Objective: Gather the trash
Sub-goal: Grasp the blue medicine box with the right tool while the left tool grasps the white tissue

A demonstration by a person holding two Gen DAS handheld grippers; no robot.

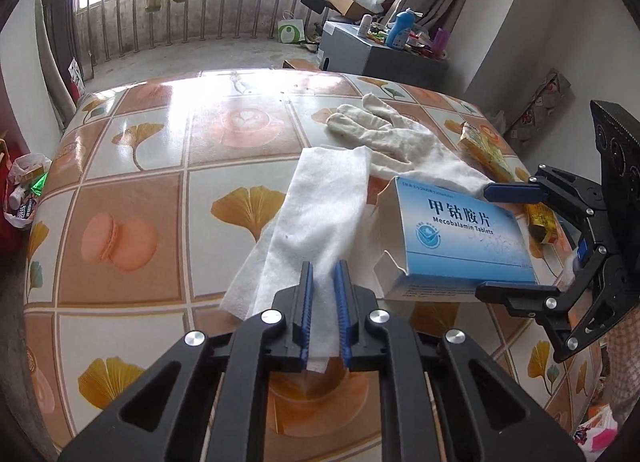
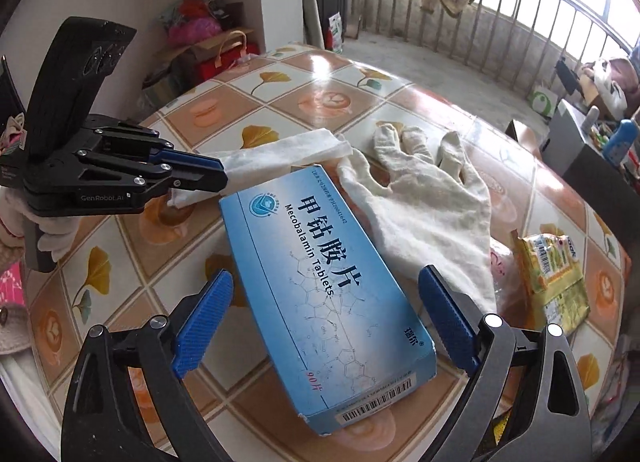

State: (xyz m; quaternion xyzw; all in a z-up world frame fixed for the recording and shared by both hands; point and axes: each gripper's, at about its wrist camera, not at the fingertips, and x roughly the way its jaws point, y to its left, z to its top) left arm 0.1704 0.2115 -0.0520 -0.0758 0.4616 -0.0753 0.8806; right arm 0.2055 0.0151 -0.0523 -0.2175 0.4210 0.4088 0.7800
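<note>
A white paper tissue (image 1: 316, 201) lies on the tiled table; my left gripper (image 1: 324, 278) is shut on its near end, also seen in the right wrist view (image 2: 216, 177). A blue Mecobalamin tablet box (image 2: 332, 294) lies flat between the wide-open fingers of my right gripper (image 2: 326, 290), which do not touch it; the box (image 1: 460, 238) and that gripper (image 1: 496, 238) also show in the left wrist view. A white cloth glove (image 2: 432, 201) lies behind the box. A yellow snack wrapper (image 2: 556, 274) lies to the right.
The table (image 1: 160, 149) has a glossy ginkgo-patterned cover. A rubbish bag (image 1: 26, 189) sits on the floor left of the table. A grey cabinet (image 1: 360, 49) with bottles stands behind, by the balcony railing.
</note>
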